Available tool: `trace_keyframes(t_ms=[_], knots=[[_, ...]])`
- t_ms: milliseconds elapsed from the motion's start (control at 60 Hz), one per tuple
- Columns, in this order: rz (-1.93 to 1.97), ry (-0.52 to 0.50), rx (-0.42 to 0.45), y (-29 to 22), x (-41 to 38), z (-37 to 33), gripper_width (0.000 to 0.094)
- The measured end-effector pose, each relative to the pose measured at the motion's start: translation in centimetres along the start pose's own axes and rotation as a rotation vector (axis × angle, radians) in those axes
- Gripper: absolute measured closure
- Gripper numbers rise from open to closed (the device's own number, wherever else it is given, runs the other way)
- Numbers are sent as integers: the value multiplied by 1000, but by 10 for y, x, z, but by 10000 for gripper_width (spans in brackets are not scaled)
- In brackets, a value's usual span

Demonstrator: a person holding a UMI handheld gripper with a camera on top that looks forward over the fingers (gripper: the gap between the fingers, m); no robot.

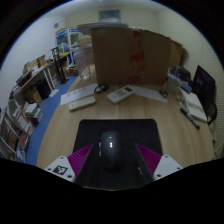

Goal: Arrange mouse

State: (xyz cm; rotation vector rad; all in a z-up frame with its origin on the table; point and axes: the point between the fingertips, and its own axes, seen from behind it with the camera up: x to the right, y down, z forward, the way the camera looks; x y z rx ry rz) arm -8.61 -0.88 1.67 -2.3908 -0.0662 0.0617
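The dark, rounded plastic computer mouse [109,147] lay on a black rectangular mouse mat [118,128] spread over the pale wooden worktop [150,108], sitting right between the two fingers of the tongs [108,162]. The magenta pads [78,158] stood to either side of its rear flanks, and I could not tell whether they pressed on the shell or left a sliver of gap, so whether the tongs had hold of it stayed unclear to me.

To my eye the mouse looked a light, rigid thing with a smooth, domed back, likely slippery on top. The sensible hold seemed to be low on its two side walls, near the widest part, where the shell runs nearly straight; squeezing higher up the curve might have let it squirt forward. It needed no great force, being hard plastic, though the buttons at the front were best left alone.

Beyond the mat lay a white keyboard [80,100] and a white remote-like slab [121,94], with a big brown cardboard box [128,55] behind them.
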Motion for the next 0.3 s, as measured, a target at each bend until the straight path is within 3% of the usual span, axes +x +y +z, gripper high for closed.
trace_keyframes(t_ms=[33,200,300], knots=[[-15,3,0,-5,3,-13,86],[-8,-46,11,-20,16,-90,83],[34,-13,14,-20,48,-138,80]])
